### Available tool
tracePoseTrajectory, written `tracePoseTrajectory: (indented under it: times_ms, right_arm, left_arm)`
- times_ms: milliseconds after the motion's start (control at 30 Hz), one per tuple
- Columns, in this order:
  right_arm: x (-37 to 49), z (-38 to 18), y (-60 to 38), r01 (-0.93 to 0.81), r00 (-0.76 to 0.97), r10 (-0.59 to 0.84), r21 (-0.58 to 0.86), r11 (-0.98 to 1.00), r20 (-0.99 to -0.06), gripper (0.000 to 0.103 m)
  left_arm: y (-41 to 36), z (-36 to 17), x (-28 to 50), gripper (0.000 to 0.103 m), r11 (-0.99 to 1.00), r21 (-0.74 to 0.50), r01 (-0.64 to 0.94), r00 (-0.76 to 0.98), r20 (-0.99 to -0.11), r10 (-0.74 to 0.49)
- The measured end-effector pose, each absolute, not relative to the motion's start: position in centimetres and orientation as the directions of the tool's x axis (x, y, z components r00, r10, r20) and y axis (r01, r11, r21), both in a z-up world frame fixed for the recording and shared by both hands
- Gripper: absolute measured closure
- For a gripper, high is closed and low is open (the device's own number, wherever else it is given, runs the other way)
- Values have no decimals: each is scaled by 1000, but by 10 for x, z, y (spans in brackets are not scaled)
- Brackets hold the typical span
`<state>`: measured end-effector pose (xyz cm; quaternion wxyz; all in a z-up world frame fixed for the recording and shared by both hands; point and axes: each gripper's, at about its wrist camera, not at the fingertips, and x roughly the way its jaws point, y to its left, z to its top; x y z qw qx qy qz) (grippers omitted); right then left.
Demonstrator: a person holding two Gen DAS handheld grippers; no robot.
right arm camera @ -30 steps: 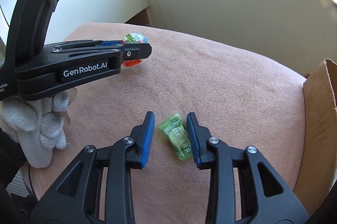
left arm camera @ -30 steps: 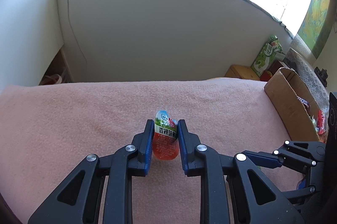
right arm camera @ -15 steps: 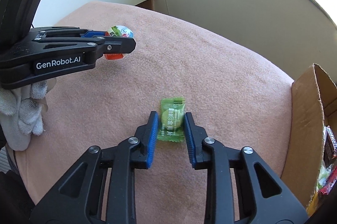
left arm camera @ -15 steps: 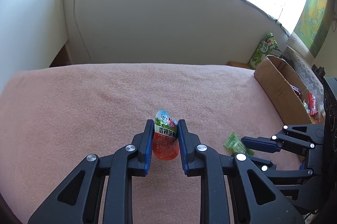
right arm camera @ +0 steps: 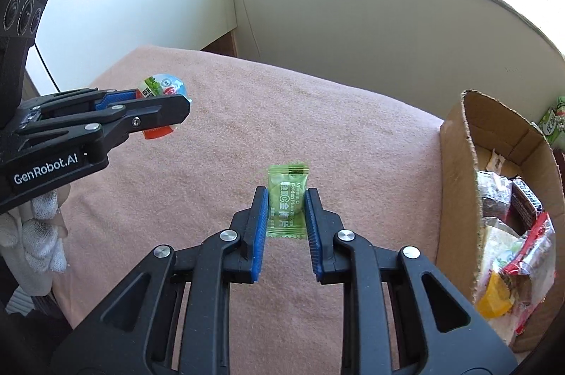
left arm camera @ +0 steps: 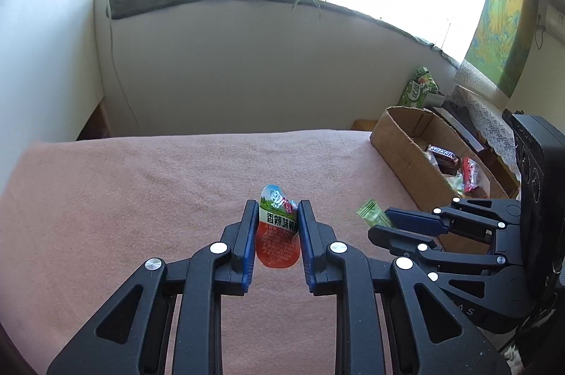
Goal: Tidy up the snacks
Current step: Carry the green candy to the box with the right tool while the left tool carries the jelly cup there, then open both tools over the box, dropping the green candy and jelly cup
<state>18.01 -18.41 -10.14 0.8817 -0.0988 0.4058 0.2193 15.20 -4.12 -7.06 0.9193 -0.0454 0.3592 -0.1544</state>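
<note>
Your left gripper (left arm camera: 275, 226) was clamped on the small red jelly cup with the printed foil lid (left arm camera: 277, 233), its 2 blue pads pressed against the cup's sides, and the cup was carried clear of the pink fleece blanket (left arm camera: 141, 198). Your right gripper (right arm camera: 284, 209) was closed down on the flat green candy sachet (right arm camera: 286, 202), pinching it across its width with the crimped ends left free; whether it was lifted off the blanket was hard to tell.

The open brown cardboard box (right arm camera: 455, 180) stood at the blanket's right edge, already holding several wrapped snacks.

Both items looked very light. The jelly cup is probably thin plastic, smooth and easily dented, so a modest squeeze at its wider upper body would suit it. The sachet likely crinkles and slides; gripping over the firm piece inside, not the empty film, seemed safest.
</note>
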Motion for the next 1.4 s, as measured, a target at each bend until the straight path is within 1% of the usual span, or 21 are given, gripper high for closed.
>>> tracePoseTrajectory:
  times_ms: [167,367,533,667,800,933,1200,1233,1300,1333,1400]
  right_arm:
    - [162,-74,-210,-431,626,306,9,902,-718,81]
    - [143,-57,-260,-358,680,261,1,934,-685,81]
    - [122,-39,-315,-260,712,185,-10,966,-678,81]
    - [110,-33,-354,-184,725,104,-46,982,-680,81]
    - [104,-33,-381,-129,727,68,-39,991,-683,81]
    - [100,-34,-396,-115,722,63,-29,993,-689,81]
    - [96,-36,-409,-99,724,69,-4,995,-686,81]
    - [95,-36,-410,-97,726,69,-2,995,-684,79]
    - [93,-35,-412,-90,729,62,-6,996,-682,78]
    - [93,-34,-413,-88,730,60,-6,996,-681,76]
    - [90,-33,-414,-82,733,57,-5,997,-677,66]
  left_arm:
    - [-68,-57,140,83,929,-195,314,694,-621,-365]
    - [-113,-49,134,83,894,-211,396,662,-609,-437]
    - [-156,-46,133,83,855,-233,463,621,-604,-500]
    - [-191,-44,132,83,825,-234,514,591,-601,-538]
    - [-219,-45,132,82,806,-233,544,567,-606,-558]
    - [-238,-47,131,82,793,-220,568,551,-615,-565]
    - [-254,-44,125,82,788,-203,582,552,-612,-566]
    - [-254,-43,125,81,788,-203,582,553,-612,-566]
    - [-255,-42,124,70,787,-201,583,556,-608,-567]
    - [-256,-41,124,68,787,-199,584,558,-606,-567]
    - [-255,-39,122,67,790,-193,582,566,-601,-564]
